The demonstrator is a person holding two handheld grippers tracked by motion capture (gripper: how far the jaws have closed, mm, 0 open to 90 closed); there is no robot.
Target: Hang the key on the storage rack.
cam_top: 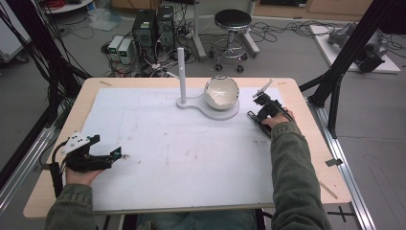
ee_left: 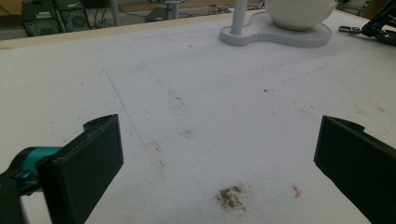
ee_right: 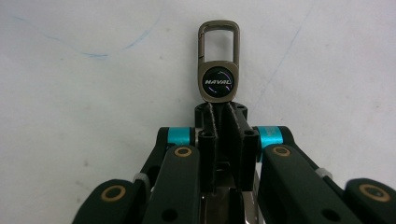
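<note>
In the right gripper view, the key fob (ee_right: 218,60) is lying on the white mat (ee_right: 70,116) with its long axis running toward twelve o'clock, clip loop leading. The right gripper (ee_right: 219,112) is pinching its six o'clock end between closed jaws. The left gripper (ee_left: 219,154) is resting with jaws spread wide.

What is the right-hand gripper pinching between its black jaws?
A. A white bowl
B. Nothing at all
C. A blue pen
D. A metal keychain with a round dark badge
D: in the right gripper view the right gripper has its jaws closed on the lower end of the keychain, whose clasp loop and badge stick out beyond them.
</note>
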